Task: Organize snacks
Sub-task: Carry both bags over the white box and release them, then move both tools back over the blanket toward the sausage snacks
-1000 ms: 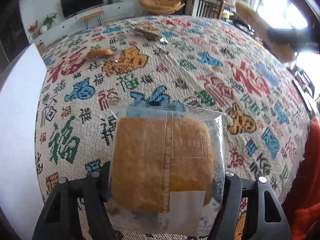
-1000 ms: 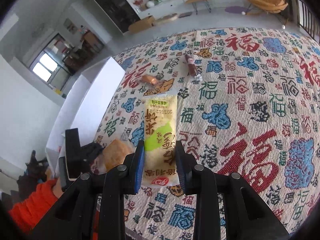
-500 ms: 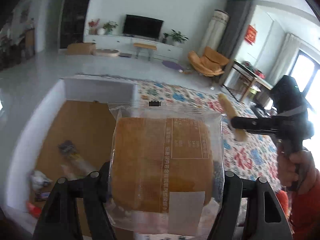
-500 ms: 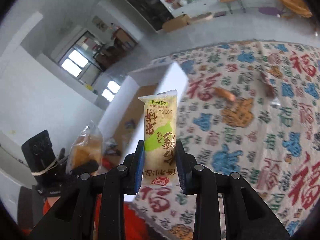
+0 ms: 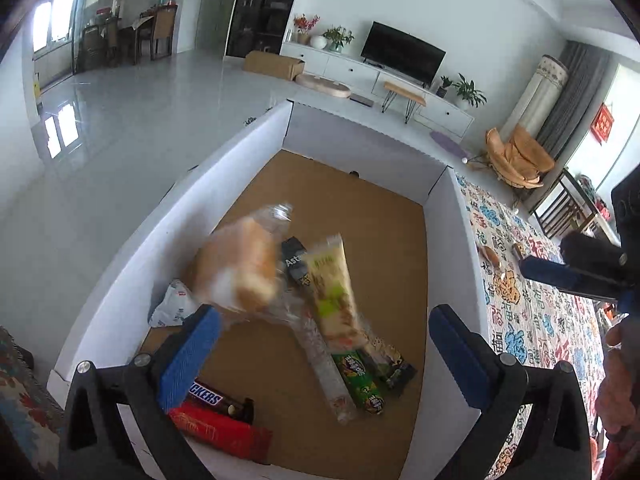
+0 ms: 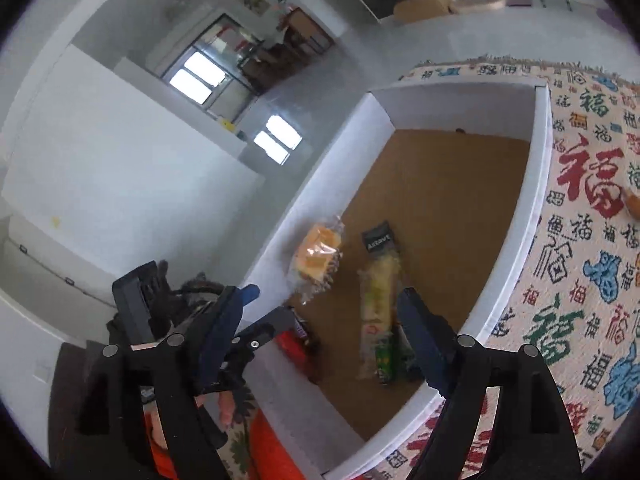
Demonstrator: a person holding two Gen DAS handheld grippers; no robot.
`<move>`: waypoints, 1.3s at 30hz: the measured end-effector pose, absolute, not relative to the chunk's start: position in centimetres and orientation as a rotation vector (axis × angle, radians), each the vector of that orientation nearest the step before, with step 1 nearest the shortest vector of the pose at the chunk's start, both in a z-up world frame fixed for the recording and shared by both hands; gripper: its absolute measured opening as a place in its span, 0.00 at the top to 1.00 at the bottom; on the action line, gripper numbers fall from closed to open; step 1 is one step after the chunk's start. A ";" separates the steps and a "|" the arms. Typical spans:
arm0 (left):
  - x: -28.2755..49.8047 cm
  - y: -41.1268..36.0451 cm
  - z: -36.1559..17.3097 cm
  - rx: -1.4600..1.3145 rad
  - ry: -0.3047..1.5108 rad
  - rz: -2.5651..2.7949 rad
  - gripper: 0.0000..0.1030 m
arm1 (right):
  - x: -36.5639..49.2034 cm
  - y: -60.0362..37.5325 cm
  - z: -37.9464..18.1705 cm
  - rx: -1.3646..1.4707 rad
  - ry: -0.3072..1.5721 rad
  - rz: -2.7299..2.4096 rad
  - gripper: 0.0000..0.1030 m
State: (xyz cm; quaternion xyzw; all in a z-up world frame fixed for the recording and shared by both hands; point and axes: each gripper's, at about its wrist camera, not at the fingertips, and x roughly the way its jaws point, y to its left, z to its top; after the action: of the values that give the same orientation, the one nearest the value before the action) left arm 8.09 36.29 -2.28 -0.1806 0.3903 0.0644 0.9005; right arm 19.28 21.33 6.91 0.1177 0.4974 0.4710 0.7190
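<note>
Now both grippers hang over the white box (image 5: pixel 452 216), fingers just sprung wide, nothing between them. Left gripper (image 5: pixel 324 348): bagged bread (image 5: pixel 236 268) blurred ahead of its fingers, likely mid-drop. Right gripper (image 6: pixel 328 340): rice cracker bar (image 6: pixel 378 300) blurred just ahead. Risk: either packet lands crooked on the Snickers bar (image 5: pixel 208 394) and green packets (image 5: pixel 360 376). Two snacks (image 5: pixel 490 254) beyond the fingers on the patterned cloth (image 5: pixel 532 320) remain.
</note>
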 end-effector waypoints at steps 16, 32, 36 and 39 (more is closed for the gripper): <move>5.8 18.9 6.1 -0.359 0.673 -0.302 0.00 | 18.1 -8.2 -7.6 -0.241 0.923 0.248 0.21; 16.0 0.4 -6.2 0.026 0.968 -0.208 0.00 | 17.8 -20.3 -8.1 -0.034 0.900 -0.042 0.19; 16.6 0.4 -8.0 0.068 0.977 -0.170 0.00 | 17.9 -21.0 -8.4 0.006 0.908 -0.025 0.19; 16.3 0.3 -8.1 0.072 0.966 -0.179 0.00 | 17.8 -20.9 -8.4 0.000 0.907 -0.029 0.19</move>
State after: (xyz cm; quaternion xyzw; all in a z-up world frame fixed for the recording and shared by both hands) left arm 16.32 0.32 -8.06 0.0347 0.4635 -0.0860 0.8812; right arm 17.81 -20.90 -8.36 0.0000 0.4379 -0.0138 0.8989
